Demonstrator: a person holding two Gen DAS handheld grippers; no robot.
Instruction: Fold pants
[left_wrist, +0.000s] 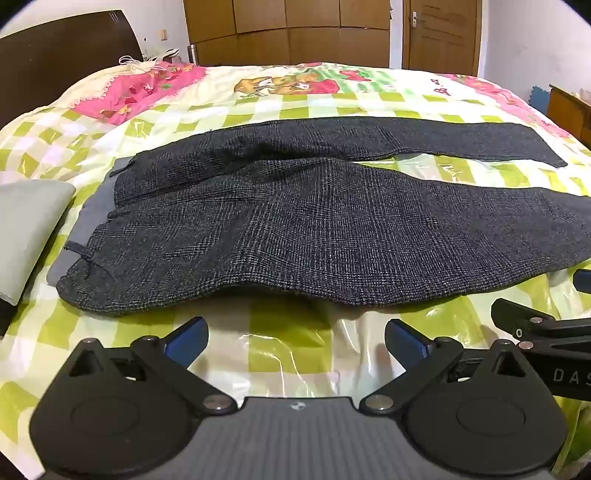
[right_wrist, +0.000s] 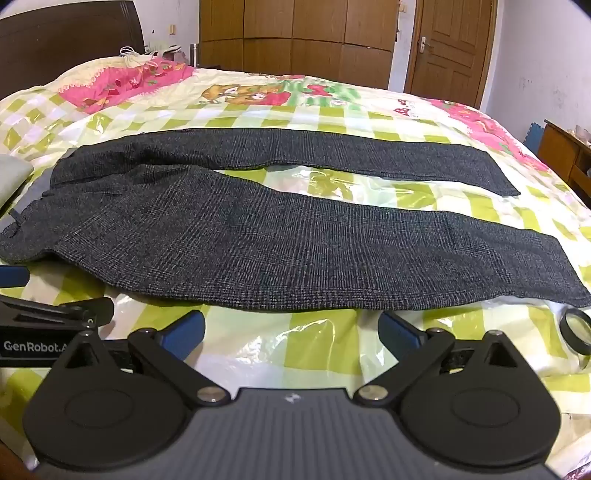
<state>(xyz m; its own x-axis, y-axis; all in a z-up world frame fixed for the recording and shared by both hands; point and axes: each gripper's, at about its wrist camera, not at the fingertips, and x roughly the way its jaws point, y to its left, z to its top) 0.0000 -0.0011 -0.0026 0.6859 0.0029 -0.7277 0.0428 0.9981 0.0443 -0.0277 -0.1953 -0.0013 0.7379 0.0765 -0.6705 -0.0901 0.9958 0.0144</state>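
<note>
- At the near edge of the bed, the left gripper (left_wrist: 295, 341) hovered with its blue-padded fingers (left_wrist: 188, 341) spread wide apart and nothing between them.
- Just to its right, the right gripper (right_wrist: 291, 332) was held at the same height, its jaws likewise wide apart and empty; part of its black body showed at the right edge of the left wrist view.
- Both grippers stood just short of the near hem of the pants (left_wrist: 314, 229), not touching the cloth.
- Dark grey checked pants lay flat and unfolded across the bed, waistband to the left and leg ends to the right.
- Its near leg (right_wrist: 332, 254) ran directly in front of the grippers; the far leg (right_wrist: 332, 157) lay beyond it, the two diverging toward the right with a strip of bedcover between them.
- A lighter grey lining showed at the waistband (left_wrist: 88, 221).
- A glossy green-and-white checked bedcover (right_wrist: 314, 354) lay under the pants, with pink cartoon prints on its far part.
- A grey folded item (left_wrist: 29, 229) lay just left of the waistband.
- A small black ring (right_wrist: 576, 330) lay on the cover near the right end of the near leg.
- A dark headboard (left_wrist: 62, 55) stood far left; a wooden wardrobe (right_wrist: 295, 33) and a door (right_wrist: 450, 48) stood beyond the bed.
</note>
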